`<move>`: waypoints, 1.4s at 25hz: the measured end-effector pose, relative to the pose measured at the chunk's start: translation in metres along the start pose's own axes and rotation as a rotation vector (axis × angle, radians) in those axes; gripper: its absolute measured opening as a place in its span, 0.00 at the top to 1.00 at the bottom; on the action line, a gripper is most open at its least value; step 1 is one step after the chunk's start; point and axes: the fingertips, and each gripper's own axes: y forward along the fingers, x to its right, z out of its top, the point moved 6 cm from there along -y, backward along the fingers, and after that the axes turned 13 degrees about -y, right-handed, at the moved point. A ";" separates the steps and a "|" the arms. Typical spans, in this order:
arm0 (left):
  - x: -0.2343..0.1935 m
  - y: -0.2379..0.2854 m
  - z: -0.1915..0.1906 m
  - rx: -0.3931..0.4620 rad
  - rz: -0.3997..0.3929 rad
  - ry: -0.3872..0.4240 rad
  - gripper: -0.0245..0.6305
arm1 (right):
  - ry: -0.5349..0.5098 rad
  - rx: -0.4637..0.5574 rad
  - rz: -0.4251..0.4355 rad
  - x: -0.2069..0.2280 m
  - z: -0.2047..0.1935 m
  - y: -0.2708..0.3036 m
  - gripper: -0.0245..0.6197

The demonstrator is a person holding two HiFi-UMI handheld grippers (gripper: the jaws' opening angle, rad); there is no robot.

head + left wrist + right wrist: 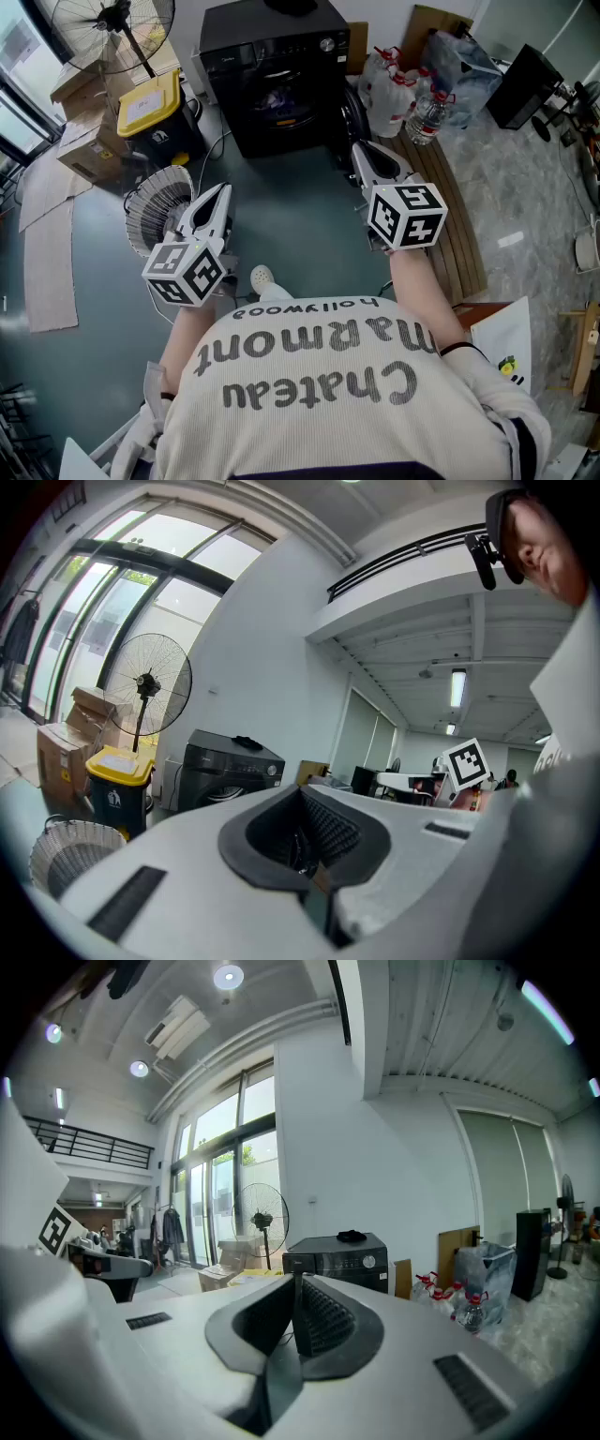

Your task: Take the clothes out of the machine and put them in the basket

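Surface: smooth grey-green floor [300, 225]
Top centre: boxy black machine [272, 56]
Left: round white ribbed basket [142, 208]
Tools: left tool [222, 190] and right tool [362, 152] clenched, empty

We see the black machine [277, 56] at twelve o'clock, door [351, 114] open, clothes [279, 99] inside. Our left gripper [219, 193] hangs beside the white basket [155, 208] at ten o'clock, our right gripper [362, 156] at one.

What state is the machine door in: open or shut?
Open: the door hangs swung right of the machine, clothes showing inside.
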 end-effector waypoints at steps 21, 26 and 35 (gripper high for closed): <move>-0.101 0.047 0.066 0.022 -0.017 -0.025 0.95 | 0.087 0.006 -0.063 -0.012 0.019 0.105 0.89; -0.153 0.077 0.112 0.023 -0.037 0.006 0.95 | 0.152 0.036 -0.102 -0.015 0.036 0.172 0.89; -0.237 0.125 0.138 -0.059 -0.041 0.002 0.95 | 0.179 -0.038 -0.145 -0.031 0.016 0.258 0.89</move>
